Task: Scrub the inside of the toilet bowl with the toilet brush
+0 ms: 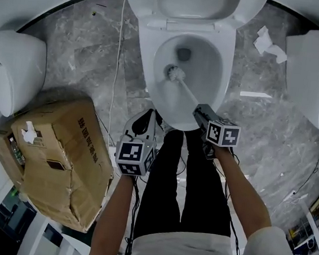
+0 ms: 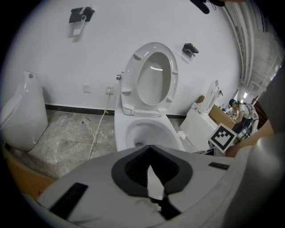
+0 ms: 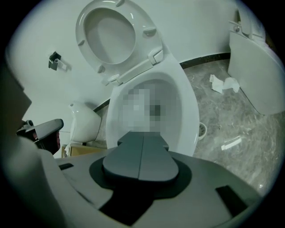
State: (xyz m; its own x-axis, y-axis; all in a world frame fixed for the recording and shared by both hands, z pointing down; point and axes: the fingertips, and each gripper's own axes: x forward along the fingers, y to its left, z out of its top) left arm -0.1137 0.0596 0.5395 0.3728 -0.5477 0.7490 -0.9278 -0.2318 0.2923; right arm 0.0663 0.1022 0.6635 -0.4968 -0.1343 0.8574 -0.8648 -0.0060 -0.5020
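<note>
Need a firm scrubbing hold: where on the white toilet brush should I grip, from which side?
Grip the white toilet brush at the top end of its handle, coming from the front of the white toilet bowl. Its bristle head lies deep inside; the handle slopes up toward the front rim, where the right gripper clamps it.

No legible words or nos. anywhere. Cardboard box point(image 1: 60, 153), near left on the floor: dark printed characters point(image 1: 89, 139) run down its side, too small & blurred to read. Left cube point(image 1: 134, 156) on left gripper point(image 1: 145, 118) & right cube point(image 1: 222, 133) on right gripper point(image 1: 199, 111): black-&-white square marker patterns only, no letters or digits.
</note>
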